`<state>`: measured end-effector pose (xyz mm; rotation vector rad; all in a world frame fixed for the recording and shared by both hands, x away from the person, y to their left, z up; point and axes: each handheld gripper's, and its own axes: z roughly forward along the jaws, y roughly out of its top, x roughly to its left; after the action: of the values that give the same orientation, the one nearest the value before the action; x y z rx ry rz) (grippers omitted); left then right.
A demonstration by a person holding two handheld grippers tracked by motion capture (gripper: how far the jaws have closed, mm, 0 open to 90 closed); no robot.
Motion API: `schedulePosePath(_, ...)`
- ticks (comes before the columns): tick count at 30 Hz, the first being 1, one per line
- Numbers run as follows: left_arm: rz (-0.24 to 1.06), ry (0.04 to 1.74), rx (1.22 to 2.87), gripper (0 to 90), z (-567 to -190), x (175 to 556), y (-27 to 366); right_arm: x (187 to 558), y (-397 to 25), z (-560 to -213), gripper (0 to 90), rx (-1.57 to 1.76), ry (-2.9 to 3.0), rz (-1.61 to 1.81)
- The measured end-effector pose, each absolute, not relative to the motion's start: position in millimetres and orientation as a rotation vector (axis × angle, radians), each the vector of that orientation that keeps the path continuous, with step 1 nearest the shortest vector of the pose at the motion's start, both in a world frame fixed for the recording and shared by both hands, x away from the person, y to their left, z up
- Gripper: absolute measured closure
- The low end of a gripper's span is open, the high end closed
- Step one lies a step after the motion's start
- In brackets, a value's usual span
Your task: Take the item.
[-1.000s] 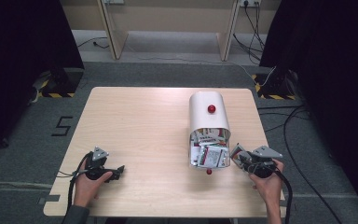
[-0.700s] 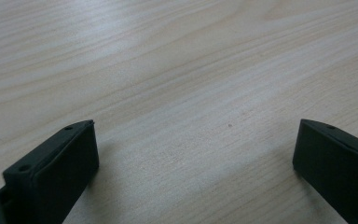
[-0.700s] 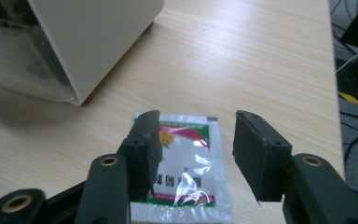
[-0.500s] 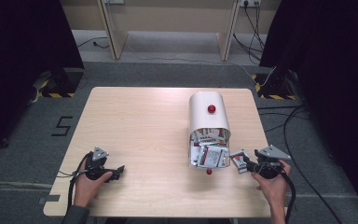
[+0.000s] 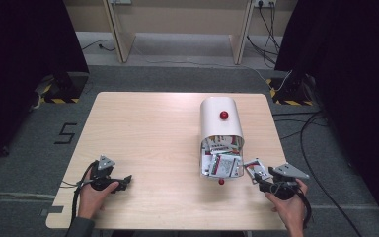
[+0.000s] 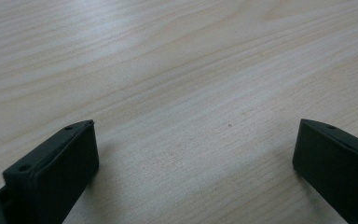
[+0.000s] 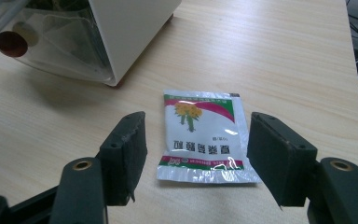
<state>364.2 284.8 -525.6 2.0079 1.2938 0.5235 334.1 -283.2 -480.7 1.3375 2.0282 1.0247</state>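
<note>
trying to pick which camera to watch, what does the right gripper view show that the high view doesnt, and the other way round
Right gripper view alone: the print on the sachet, a yellow flower, green and magenta bands, lying flat on the table between the open jaws of the right hand-held gripper.

High view alone: the left hand-held gripper resting on bare wood, the red knob on top of the white box, and more sachets inside it.

Both: the sachet, the box, the wooden table.

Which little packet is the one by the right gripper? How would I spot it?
Find the white box lying on the wooden table, its open end full of packets. Just right of that opening, one packet lies flat, alone on the wood between the open right gripper jaws. It is white with yellow flowers and a green-and-pink stripe.
</note>
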Motion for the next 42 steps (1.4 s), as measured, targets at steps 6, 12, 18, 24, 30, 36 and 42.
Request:
schedulePosePath(6, 0.523, 1.294, 2.008, 0.0, -525.6, 364.2, 284.8, 323.5, -279.0, -478.5, 36.0, 1.326, 2.04, 1.051)
schedulePosePath(12, 0.523, 1.294, 2.008, 0.0, -525.6, 364.2, 284.8, 313.2, -282.5, -481.9, 35.5, 1.33, 2.024, 1.047)
schedulePosePath(18, 0.523, 1.294, 2.008, 0.0, -525.6, 364.2, 284.8, 302.4, -282.7, -484.0, 34.9, 1.319, 2.019, 1.051)
schedulePosePath(24, 0.523, 1.294, 2.008, 0.0, -525.6, 364.2, 284.8, 293.6, -283.3, -486.2, 34.6, 1.307, 2.018, 1.053)
schedulePosePath(30, 0.523, 1.294, 2.008, 0.0, -525.6, 364.2, 284.8, 291.5, -282.2, -492.9, 34.7, 1.321, 2.023, 1.049)
schedulePosePath(36, 0.523, 1.294, 2.008, 0.0, -525.6, 364.2, 284.8, 287.8, -282.1, -495.3, 34.6, 1.322, 2.03, 1.046)
schedulePosePath(42, 0.523, 1.294, 2.008, 0.0, -525.6, 364.2, 284.8, 283.2, -281.8, -501.7, 34.6, 1.327, 2.046, 1.041)
